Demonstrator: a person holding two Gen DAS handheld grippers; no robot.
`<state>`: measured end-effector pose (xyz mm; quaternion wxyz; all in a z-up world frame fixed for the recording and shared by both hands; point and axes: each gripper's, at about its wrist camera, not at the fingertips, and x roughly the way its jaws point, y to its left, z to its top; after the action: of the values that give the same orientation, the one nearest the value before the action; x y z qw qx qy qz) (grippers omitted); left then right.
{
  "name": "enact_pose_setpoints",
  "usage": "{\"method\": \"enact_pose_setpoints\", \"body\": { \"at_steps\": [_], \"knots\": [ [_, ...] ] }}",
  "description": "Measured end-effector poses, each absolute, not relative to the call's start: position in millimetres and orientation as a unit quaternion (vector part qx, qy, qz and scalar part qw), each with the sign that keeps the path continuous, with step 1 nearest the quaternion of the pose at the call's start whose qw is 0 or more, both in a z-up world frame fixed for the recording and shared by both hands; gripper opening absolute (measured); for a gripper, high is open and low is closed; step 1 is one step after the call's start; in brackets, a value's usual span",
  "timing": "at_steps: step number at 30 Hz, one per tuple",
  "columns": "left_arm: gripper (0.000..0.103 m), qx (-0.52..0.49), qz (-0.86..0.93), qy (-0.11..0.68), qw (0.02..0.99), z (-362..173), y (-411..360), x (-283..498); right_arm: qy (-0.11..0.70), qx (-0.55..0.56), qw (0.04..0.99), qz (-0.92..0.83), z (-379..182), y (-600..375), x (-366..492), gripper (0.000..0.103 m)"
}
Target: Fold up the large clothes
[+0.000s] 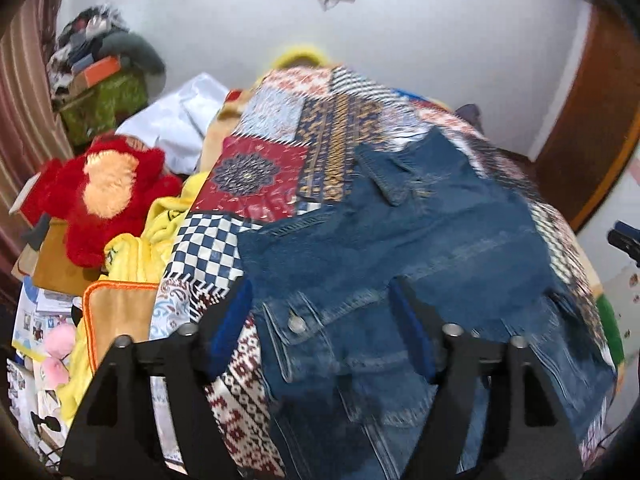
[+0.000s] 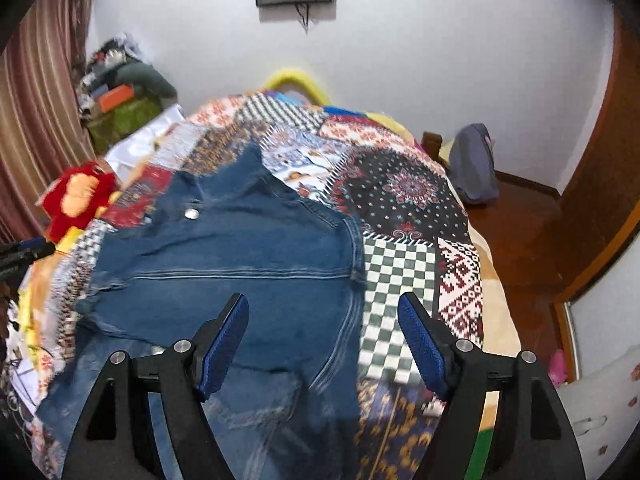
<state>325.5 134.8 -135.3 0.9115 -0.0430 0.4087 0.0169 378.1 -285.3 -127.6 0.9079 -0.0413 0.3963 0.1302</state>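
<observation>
Denim jacket (image 1: pixel 420 248) lies spread on the patchwork bedspread (image 1: pixel 260 172), collar end toward the far wall and hem end toward the cameras, so its long axis runs roughly away from the viewer. Lower hem is cut off by the frame edge and by the gripper bodies in both views; motion blur smears the seams, and whether the sleeves are tucked under or spread out is hard to make out. In the right wrist view a metal button (image 2: pixel 192 213) shows near the collar (a chest-pocket flap with a second button shows in the left view). Left gripper (image 1: pixel 320 304) is above the jacket's near left part, fingers wide apart, nothing between them. Right gripper (image 2: pixel 323 320) is over the jacket's right edge, fingers also spread, left pad over denim, right pad over the green checkered patch. Beside the bed on the left: red plush toy (image 1: pixel 108 188), yellow blanket (image 1: pixel 132 252). Backpack (image 2: pixel 474 168) sits on the floor at far right.
</observation>
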Motion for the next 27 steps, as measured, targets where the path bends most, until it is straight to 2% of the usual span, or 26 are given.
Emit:
{"method": "enact_pose_setpoints", "body": {
  "at_steps": [1,4,10,20,27],
  "knots": [
    [0.082,-0.039,0.014,0.409,0.912,-134,132,318,0.393,-0.037,0.910,0.131,-125,-287,368,0.081],
    [0.097,-0.029,0.017,0.411,0.911,-137,123,290,0.396,-0.021,0.909,0.128,-124,-295,342,0.082],
    [0.098,-0.063,0.021,0.448,0.892,-172,127,247,0.432,0.015,0.892,0.132,-141,-315,298,0.082],
    [0.098,-0.186,0.052,0.516,0.835,-240,152,188,0.504,0.070,0.855,0.106,-205,-349,244,0.082],
    [0.098,-0.247,0.040,0.524,0.814,-254,146,156,0.521,0.108,0.841,0.101,-230,-361,219,0.082]
  ]
}}
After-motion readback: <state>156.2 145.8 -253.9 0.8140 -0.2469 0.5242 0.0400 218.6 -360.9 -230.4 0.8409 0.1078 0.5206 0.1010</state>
